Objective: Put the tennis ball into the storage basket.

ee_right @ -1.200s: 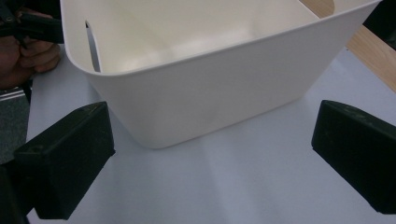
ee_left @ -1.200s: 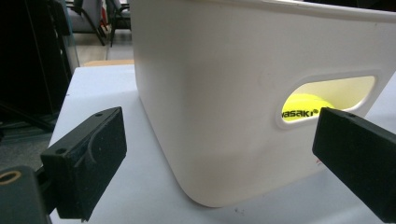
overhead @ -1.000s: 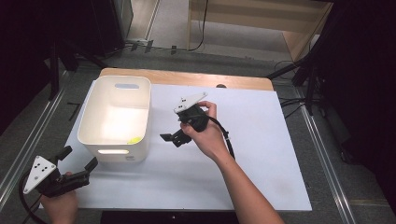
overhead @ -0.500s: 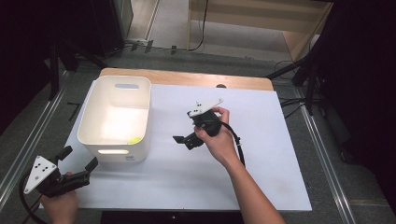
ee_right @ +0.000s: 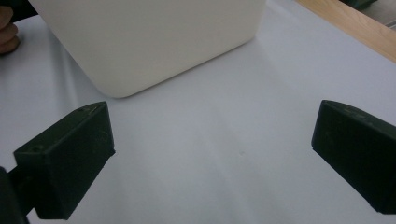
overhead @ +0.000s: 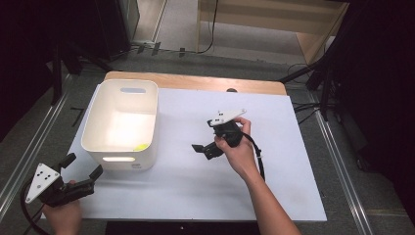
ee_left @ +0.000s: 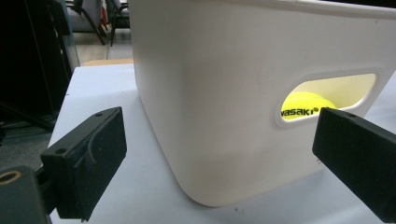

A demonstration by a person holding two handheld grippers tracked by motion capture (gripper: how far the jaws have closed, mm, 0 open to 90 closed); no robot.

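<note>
A white plastic bin [overhead: 155, 120] stands at the left of the white table top. Inside it, in the near right corner, lies a yellow ball [overhead: 141, 146]. In the left gripper view the ball [ee_left: 308, 105] shows through the handle slot of the bin's wall [ee_left: 210, 70], with black lettering on it. My left gripper [overhead: 80, 169] is open at the table's near left corner, pointing at the bin, nothing between its jaws [ee_left: 219, 140]. My right gripper [overhead: 205, 136] is open over the middle of the table, right of the bin [ee_right: 149, 37], its jaws [ee_right: 210, 140] empty.
The white table top [overhead: 195, 191] has a wooden strip [overhead: 195, 83] along its far edge. Metal rails and dark stands flank the table on both sides. A person's fingers [ee_right: 8, 35] show at the left of the right gripper view.
My right gripper has moved right and toward the near side, away from the bin, staying open. The left gripper and the bin have kept still.
</note>
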